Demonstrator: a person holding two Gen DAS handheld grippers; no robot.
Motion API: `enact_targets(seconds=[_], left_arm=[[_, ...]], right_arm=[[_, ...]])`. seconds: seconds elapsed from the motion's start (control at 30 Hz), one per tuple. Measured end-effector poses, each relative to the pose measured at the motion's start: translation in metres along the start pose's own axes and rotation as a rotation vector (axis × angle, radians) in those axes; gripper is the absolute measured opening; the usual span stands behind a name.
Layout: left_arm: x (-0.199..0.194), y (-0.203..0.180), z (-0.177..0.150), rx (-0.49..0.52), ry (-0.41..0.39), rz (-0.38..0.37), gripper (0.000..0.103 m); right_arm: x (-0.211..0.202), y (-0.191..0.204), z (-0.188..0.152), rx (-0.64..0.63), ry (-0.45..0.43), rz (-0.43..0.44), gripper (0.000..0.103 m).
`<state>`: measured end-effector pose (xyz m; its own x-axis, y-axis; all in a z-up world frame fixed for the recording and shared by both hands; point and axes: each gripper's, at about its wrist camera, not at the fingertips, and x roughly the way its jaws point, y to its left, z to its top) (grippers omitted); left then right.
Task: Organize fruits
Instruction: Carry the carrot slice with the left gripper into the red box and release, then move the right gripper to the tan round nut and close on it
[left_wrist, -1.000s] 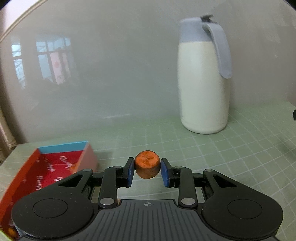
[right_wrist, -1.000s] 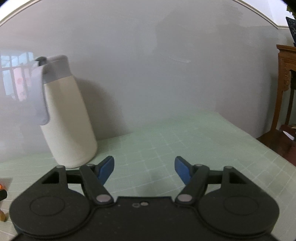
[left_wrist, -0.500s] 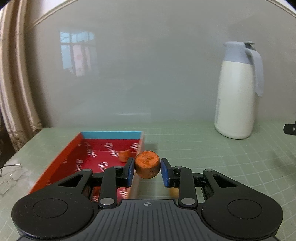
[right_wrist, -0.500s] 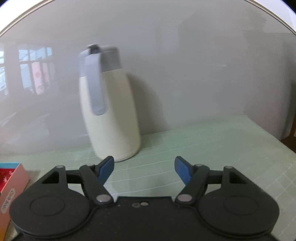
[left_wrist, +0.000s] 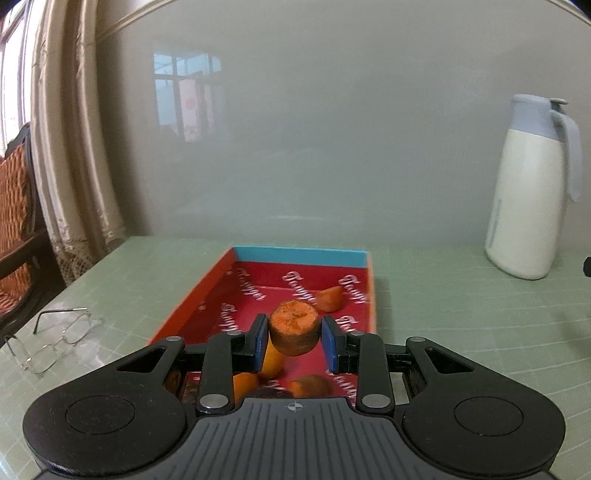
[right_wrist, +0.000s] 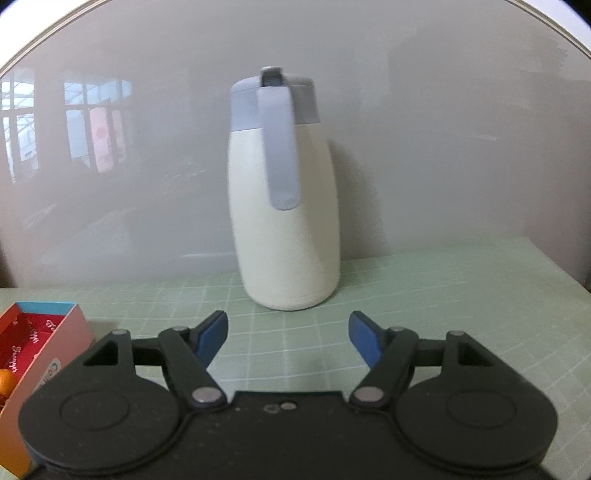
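My left gripper (left_wrist: 294, 341) is shut on an orange carrot piece (left_wrist: 294, 331), its cut end facing the camera, held above the red box (left_wrist: 207, 291) with a blue far wall. Several other orange pieces (left_wrist: 330, 297) lie inside that box, some hidden under the gripper. In the right wrist view my right gripper (right_wrist: 288, 338) stands open with nothing between its blue pads, hovering over the green mat. The red box (right_wrist: 51, 332) shows at that view's lower left with an orange piece (right_wrist: 6, 380) inside.
A cream jug with a grey lid and handle (left_wrist: 532, 192) (right_wrist: 286, 206) stands on the green gridded mat (left_wrist: 461, 306) near the wall. A pair of glasses (left_wrist: 55, 339) lies left of the box. A chair (left_wrist: 14, 206) and curtain stand at far left.
The left gripper has swung left with the carrot piece, from beside the box to over it; the jug slid right in its view. The right gripper also turned left, centring the jug.
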<state>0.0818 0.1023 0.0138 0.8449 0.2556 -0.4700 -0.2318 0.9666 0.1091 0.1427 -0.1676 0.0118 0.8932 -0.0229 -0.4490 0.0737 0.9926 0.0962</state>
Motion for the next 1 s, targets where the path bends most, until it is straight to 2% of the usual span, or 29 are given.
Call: enact_targets(seconds=[0.37, 0.4, 0.43, 0.5, 0.57, 0.8, 1.0], left_arm=[[0.014, 0.034, -0.013, -0.043, 0.034, 0.039, 0.031], [0.016, 0.036, -0.014, -0.056, 0.042, 0.038, 0.037], [0.015, 0.039, -0.014, -0.071, 0.039, 0.034, 0.062], [0.011, 0.043, -0.014, -0.102, -0.005, 0.052, 0.091], [0.006, 0.044, -0.013, -0.094, -0.042, 0.079, 0.092], [0.000, 0.049, -0.012, -0.103, -0.025, 0.071, 0.092], [-0.014, 0.056, -0.021, -0.108, -0.011, 0.095, 0.092]], right_arm=[[0.000, 0.029, -0.003, -0.033, 0.002, 0.036, 0.072], [0.000, 0.031, -0.004, -0.038, 0.002, 0.039, 0.074], [0.000, 0.033, -0.004, -0.044, 0.003, 0.041, 0.074], [0.000, 0.036, -0.006, -0.056, 0.003, 0.045, 0.075], [-0.001, 0.037, -0.008, -0.066, 0.007, 0.045, 0.075], [-0.005, 0.038, -0.008, -0.083, 0.011, 0.060, 0.075], [-0.012, 0.042, -0.013, -0.108, 0.027, 0.099, 0.075]])
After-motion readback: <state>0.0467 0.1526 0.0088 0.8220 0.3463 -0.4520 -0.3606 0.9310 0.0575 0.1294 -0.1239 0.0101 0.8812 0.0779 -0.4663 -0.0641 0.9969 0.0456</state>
